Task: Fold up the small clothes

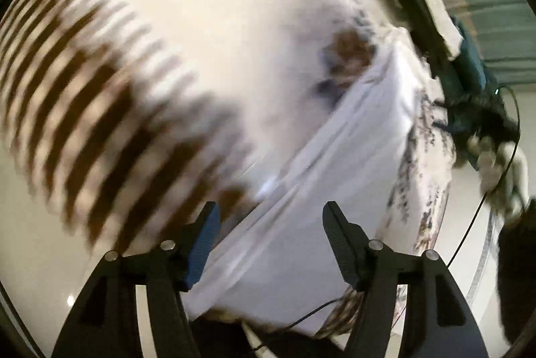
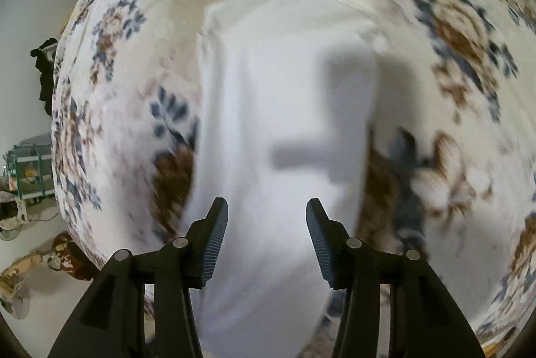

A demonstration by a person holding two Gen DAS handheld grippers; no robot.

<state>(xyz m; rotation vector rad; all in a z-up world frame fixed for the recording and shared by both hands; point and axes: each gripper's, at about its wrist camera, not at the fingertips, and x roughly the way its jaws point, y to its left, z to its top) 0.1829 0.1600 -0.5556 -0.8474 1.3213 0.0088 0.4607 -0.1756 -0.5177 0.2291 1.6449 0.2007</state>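
My right hand-held gripper (image 2: 267, 224) hung nearer, jaws apart and empty, over the white garment (image 2: 284, 123), its length running straight ahead; left hand-held gripper (image 1: 271, 230) likewise open.

A floral bedspread (image 2: 452, 33) — blue and brown blooms — spreads beneath the tongs; far left of them, a teal rack (image 2: 30, 170) stands by the pale floor (image 2: 30, 63).
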